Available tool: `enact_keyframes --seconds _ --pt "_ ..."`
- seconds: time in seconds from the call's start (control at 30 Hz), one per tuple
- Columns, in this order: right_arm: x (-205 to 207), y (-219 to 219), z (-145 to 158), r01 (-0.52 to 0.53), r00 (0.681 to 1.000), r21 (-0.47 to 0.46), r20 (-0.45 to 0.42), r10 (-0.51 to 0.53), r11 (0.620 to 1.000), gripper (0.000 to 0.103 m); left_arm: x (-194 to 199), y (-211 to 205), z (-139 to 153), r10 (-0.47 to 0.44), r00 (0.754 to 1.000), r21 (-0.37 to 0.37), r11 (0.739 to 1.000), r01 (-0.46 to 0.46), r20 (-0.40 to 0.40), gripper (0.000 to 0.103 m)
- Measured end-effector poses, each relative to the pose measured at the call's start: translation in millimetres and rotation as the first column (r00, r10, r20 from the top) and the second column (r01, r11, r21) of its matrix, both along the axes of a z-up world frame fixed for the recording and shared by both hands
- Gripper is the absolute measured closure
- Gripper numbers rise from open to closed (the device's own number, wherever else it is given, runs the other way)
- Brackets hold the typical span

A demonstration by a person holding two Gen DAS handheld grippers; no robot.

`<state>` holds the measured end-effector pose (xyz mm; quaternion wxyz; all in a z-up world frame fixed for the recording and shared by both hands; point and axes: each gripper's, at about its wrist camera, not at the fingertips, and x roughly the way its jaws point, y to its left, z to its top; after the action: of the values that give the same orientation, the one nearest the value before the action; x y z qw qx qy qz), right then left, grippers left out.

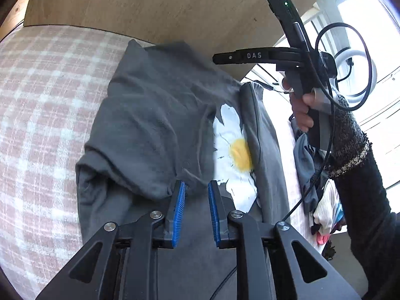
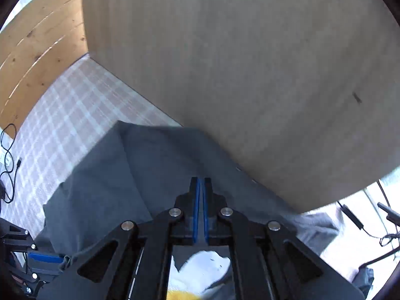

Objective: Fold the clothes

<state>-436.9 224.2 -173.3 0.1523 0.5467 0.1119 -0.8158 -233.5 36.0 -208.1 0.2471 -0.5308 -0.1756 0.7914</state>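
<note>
Below, plaid bedspread (image 1: 37,105), grey shirt (image 1: 150,115), wooden headboard (image 2: 250,62)

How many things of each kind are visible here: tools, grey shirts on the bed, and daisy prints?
Tools: 2, left tool and right tool
Grey shirt: 1, on the checked bed cover
Daisy print: 1
Total: 4

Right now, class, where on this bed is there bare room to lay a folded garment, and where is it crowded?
The free patch is the checked bedspread left of the grey T-shirt, running back to the wooden headboard. It is crowded on the other side: a pile of clothes lies beside the shirt's right edge, where the hand holds the right tongs.
</note>
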Motion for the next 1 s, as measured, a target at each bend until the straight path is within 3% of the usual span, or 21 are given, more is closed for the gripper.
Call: enact_keyframes --seconds 0.03,0.07,0.13,0.2,0.37,0.6,0.8,0.87,0.9,1.0 --pt "1.7 5.9 1.4 0.011 1.0 -0.047 0.009 -0.011 0.999 0.095 4.6 -3.5 1.0 0.01 1.0 -0.03 0.999 -0.011 -0.021 0.086" --pt "3.1 7.5 3.0 0.012 1.0 -0.091 0.018 -0.01 0.996 0.085 7.9 -8.0 2.1 0.022 0.999 -0.055 0.998 -0.024 -0.037 0.086" --pt "6.2 1.4 2.8 -0.012 0.999 -0.137 0.03 0.016 0.991 0.074 6.0 -24.0 3.9 0.064 0.997 -0.054 0.996 -0.066 -0.04 0.086" --pt "12.2 -11.6 -2.9 -0.05 0.998 -0.142 0.035 0.056 0.989 0.073 2.7 -38.8 4.7 0.091 0.995 -0.052 0.994 -0.094 -0.05 0.083" --pt "13.5 -35.1 -25.2 -0.08 0.994 -0.114 0.071 0.088 0.99 0.073 -8.0 -62.5 5.9 0.128 0.988 -0.138 0.981 -0.14 -0.091 0.081" --pt "-10.6 -54.0 -30.9 -0.071 0.992 -0.236 0.087 0.094 0.969 0.071 -14.5 -63.7 -10.4 -0.024 0.99 -0.243 0.97 -0.01 -0.137 0.081" --pt "-29.9 -67.6 -38.5 -0.081 0.985 -0.271 0.127 0.119 0.959 0.07 -20.9 -51.2 -18.2 -0.147 0.973 -0.32 0.944 0.085 -0.176 0.081" --pt "-35.4 -71.1 -41.7 -0.078 0.983 -0.282 0.137 0.12 0.956 0.07 -22.0 -48.1 -18.4 -0.164 0.969 -0.331 0.939 0.096 -0.184 0.088" --pt "-37.2 -72.9 -43.6 -0.079 0.982 -0.289 0.143 0.125 0.954 0.07 -22.0 -47.8 -18.4 -0.167 0.968 -0.333 0.938 0.098 -0.186 0.096" --pt "-38.8 -79.1 -49.5 -0.1 0.974 -0.307 0.166 0.156 0.946 0.07 -22.3 -46.9 -18.6 -0.176 0.966 -0.339 0.935 0.103 -0.192 0.098"
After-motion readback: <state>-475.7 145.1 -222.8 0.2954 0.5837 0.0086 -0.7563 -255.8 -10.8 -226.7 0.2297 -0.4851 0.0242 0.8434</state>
